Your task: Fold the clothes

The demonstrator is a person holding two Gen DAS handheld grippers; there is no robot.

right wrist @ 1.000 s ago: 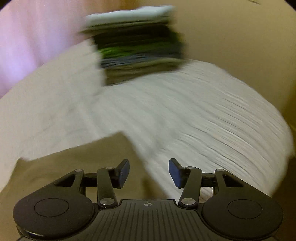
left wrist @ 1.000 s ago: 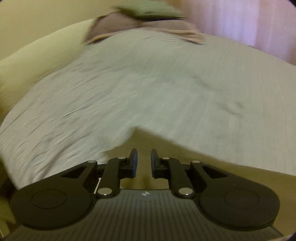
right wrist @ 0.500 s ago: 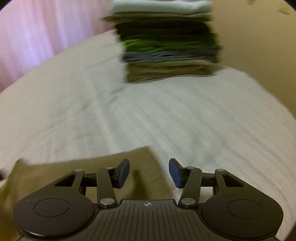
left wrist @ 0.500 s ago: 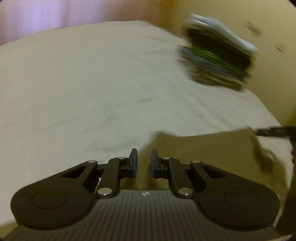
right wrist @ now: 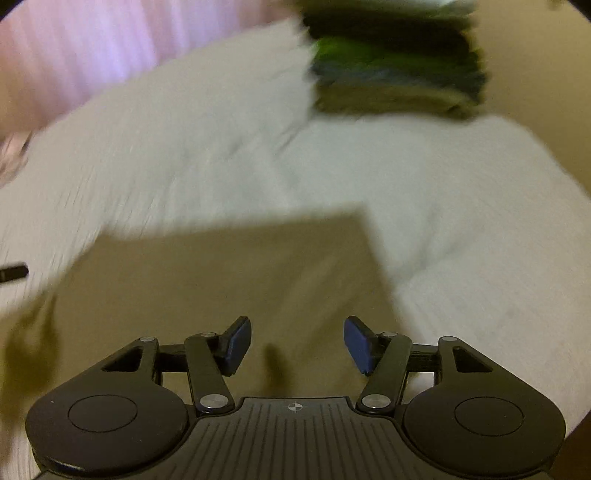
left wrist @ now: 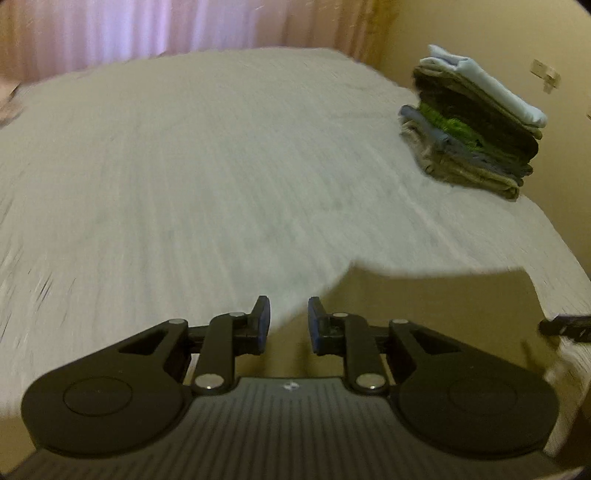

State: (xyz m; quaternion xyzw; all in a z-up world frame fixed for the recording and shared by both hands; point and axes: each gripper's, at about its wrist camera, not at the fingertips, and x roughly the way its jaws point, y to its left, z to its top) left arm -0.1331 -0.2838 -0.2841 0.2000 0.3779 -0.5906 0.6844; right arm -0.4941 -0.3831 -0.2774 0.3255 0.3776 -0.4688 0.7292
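Observation:
A folded tan garment (left wrist: 424,314) lies flat on the pale bedspread (left wrist: 221,166), and the right wrist view shows the same garment (right wrist: 221,280) as a rectangle. My left gripper (left wrist: 289,325) is over its left edge, jaws a little apart, with nothing visibly pinched. My right gripper (right wrist: 297,343) hovers open above the garment's near side, and its dark tip (left wrist: 565,325) shows at the garment's right end. A stack of folded clothes (left wrist: 476,125) stands at the bed's far right corner; in the right wrist view this stack (right wrist: 395,62) is blurred.
Pink curtains (left wrist: 147,29) hang behind the bed and a beige wall (left wrist: 517,29) stands behind the stack. Broad bare bedspread (right wrist: 166,155) lies left of the stack. The bed's right edge (left wrist: 569,258) drops off close to the garment.
Both views swung toward the folded stack with the tan garment staying at the fingers. Both sets of jaws now stand wider apart, and more garment shows ahead of the right gripper.

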